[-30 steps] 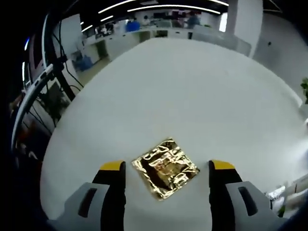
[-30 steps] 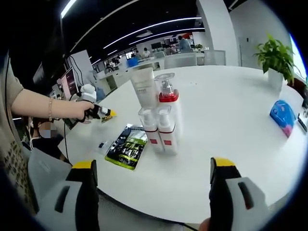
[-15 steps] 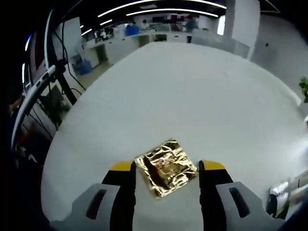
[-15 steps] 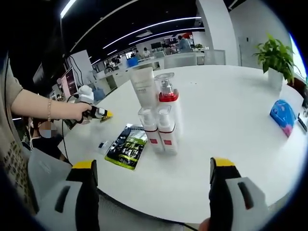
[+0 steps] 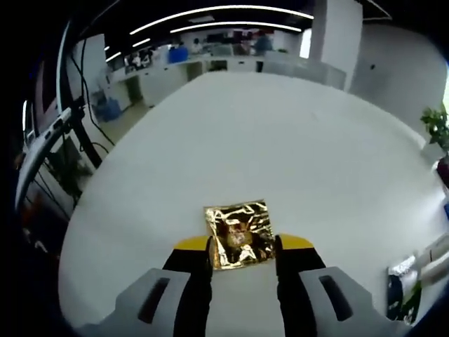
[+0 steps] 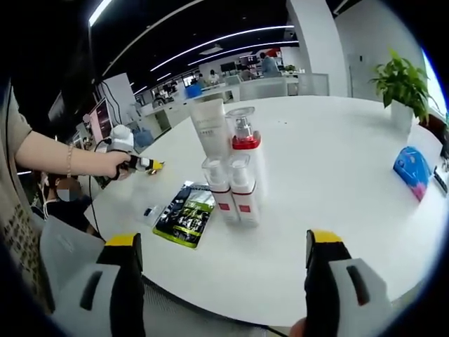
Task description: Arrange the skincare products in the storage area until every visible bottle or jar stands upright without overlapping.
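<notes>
A crinkled gold foil sachet point(image 5: 238, 226) lies flat on the round white table point(image 5: 280, 133). My left gripper point(image 5: 242, 244) has its yellow-tipped jaws pressed against the sachet's two side edges. In the right gripper view that gripper point(image 6: 149, 166) sits small at the table's left edge, held by a person's hand. A white tube point(image 6: 208, 126), a clear bottle with a red collar point(image 6: 243, 140) and two small white bottles with red labels point(image 6: 230, 191) stand upright in a tight group. My right gripper point(image 6: 223, 237) hangs open over the near table edge, holding nothing.
A dark green sachet point(image 6: 184, 214) and a small dark item point(image 6: 151, 210) lie flat left of the bottles. A blue pouch point(image 6: 412, 170) and a potted plant point(image 6: 400, 84) sit at the far right. The person's bare forearm point(image 6: 63, 156) reaches in from the left.
My left gripper's jaws have drawn in from wide apart until they touch the gold sachet, and it has moved forward over it. The right gripper and the bottles stayed put.
</notes>
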The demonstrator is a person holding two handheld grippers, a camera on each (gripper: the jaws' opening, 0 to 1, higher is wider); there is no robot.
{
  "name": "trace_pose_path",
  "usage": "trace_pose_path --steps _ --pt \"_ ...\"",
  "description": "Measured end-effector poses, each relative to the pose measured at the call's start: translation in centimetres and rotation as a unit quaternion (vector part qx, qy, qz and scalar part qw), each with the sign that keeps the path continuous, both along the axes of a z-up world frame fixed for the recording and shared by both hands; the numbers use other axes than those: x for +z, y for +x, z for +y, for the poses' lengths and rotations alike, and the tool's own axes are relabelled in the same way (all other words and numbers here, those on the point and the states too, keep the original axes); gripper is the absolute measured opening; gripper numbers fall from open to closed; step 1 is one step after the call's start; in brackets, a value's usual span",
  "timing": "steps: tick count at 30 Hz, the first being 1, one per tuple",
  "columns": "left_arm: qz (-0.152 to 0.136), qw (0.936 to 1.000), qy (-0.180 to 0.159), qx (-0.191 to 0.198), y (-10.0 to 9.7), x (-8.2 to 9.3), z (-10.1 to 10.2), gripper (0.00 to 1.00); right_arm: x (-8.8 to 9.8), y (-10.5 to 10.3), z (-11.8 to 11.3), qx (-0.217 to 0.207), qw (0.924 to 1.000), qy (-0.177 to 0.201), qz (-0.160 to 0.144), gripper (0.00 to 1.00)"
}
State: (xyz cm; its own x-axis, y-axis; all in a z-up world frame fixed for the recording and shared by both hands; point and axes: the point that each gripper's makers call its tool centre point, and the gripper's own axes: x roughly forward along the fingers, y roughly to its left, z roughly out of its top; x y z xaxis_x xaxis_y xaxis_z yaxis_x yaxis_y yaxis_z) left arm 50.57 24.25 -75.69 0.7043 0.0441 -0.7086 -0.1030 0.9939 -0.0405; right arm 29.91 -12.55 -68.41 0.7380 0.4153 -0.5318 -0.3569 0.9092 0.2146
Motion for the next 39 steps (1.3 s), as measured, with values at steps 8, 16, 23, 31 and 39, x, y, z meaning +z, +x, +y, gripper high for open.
trace_pose_path --steps 8,16,23,31,39 --pt "-0.015 0.9998 -0.006 -0.012 -0.6 1.0 -0.7 0.32 0.2 0.0 0.0 0.003 1.0000 -0.001 -0.004 0.97" --pt "-0.036 0.9988 -0.017 -0.031 -1.7 2.0 -1.6 0.32 0.3 0.1 0.1 0.009 0.9999 -0.003 -0.009 0.97" --pt "-0.061 0.9962 -0.014 -0.061 -2.5 3.6 -2.7 0.32 0.4 0.1 0.3 0.015 0.9998 -0.005 -0.012 0.97" --pt "-0.087 0.9933 -0.039 -0.066 -3.3 5.4 -3.6 0.32 0.5 0.1 0.4 0.018 0.9997 -0.006 -0.016 0.97" --pt "-0.088 0.9924 -0.054 -0.067 -4.3 5.9 -4.4 0.32 0.6 0.0 0.4 0.020 0.9996 -0.006 -0.020 0.97"
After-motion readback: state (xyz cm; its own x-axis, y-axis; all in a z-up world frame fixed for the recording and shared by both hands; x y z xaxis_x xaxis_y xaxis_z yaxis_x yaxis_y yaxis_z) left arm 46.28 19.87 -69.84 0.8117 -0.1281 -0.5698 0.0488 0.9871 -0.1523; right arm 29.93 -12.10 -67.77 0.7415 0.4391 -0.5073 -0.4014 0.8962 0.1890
